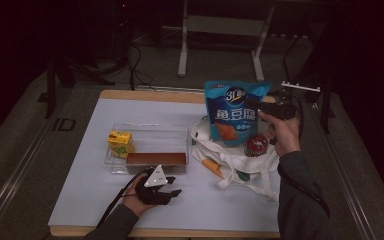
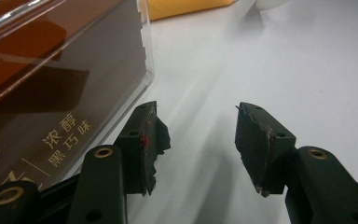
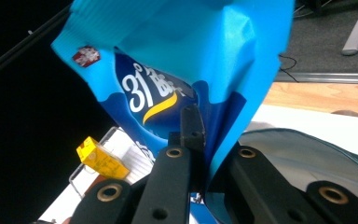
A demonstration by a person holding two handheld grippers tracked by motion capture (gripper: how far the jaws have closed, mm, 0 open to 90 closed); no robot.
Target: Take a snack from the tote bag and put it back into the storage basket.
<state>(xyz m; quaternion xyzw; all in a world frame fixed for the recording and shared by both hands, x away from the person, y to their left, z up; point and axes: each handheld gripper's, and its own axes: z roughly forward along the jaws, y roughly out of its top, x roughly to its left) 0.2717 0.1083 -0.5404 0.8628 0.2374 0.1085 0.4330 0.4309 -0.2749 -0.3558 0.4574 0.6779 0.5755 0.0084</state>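
A blue snack bag [image 1: 231, 112] with white lettering hangs upright above a white tote bag [image 1: 230, 162]. My right gripper [image 1: 258, 107] is shut on the snack bag's right edge. In the right gripper view the black jaws [image 3: 205, 140] pinch the blue snack bag [image 3: 182, 60] at a fold. My left gripper [image 1: 168, 192] rests low on the table in front of the clear tray [image 1: 147, 131], open and with nothing in it. In the left gripper view its jaws [image 2: 198, 135] stand apart over bare white tabletop, just right of the tray's corner.
The clear tray holds a yellow drink carton [image 1: 120, 144] at its left and a long brown chocolate box [image 1: 156, 159] along its front. A small red round tin [image 1: 256, 146] sits on the tote bag under the snack bag. The white mat [image 1: 90, 190] covers the wooden table.
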